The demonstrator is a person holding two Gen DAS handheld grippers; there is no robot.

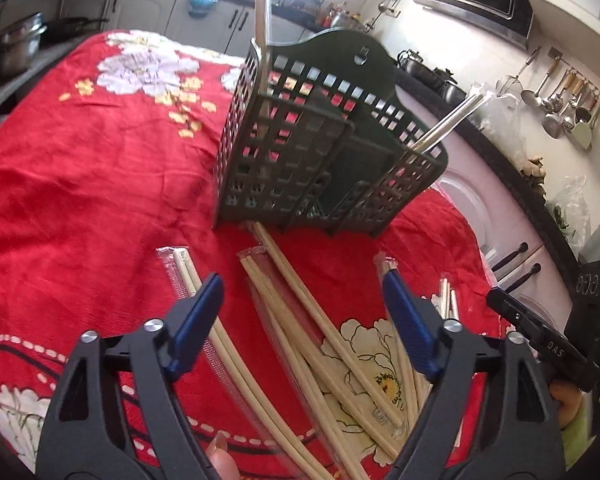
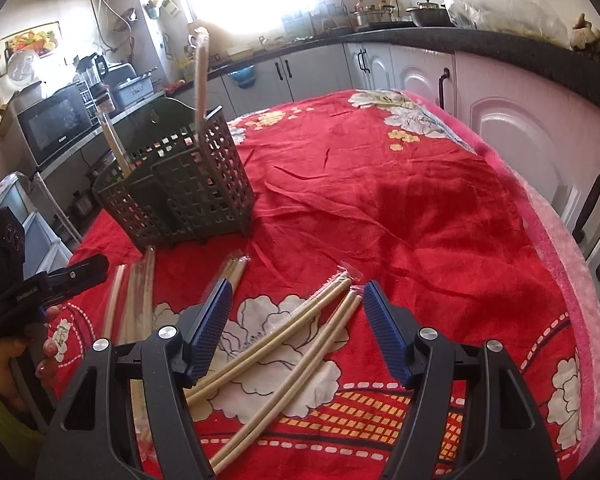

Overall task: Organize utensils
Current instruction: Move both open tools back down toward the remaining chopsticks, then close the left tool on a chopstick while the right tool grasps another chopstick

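Note:
A dark green perforated utensil basket (image 1: 320, 140) (image 2: 180, 184) stands on the red floral cloth (image 1: 80, 200). Wrapped chopsticks stand in it: one pair upright (image 1: 262, 20) (image 2: 200, 80), another leaning (image 1: 452, 120) (image 2: 114, 144). Several pale chopstick pairs (image 1: 328, 326) (image 2: 280, 330), some in clear sleeves, lie loose on the cloth in front of the basket. My left gripper (image 1: 300, 280) hangs open just above them, its blue pads touching nothing. My right gripper (image 2: 298, 286) is open too, over two other pairs, holding nothing. Each gripper shows at the edge of the other's view.
Kitchen counters and white cabinets (image 2: 500, 128) ring the table. A microwave (image 2: 56, 124) sits at the left and ladles (image 1: 560, 108) hang on the wall. The table's pink edge (image 2: 560, 280) runs close on the right. A person's fingers (image 2: 48, 344) hold the left gripper.

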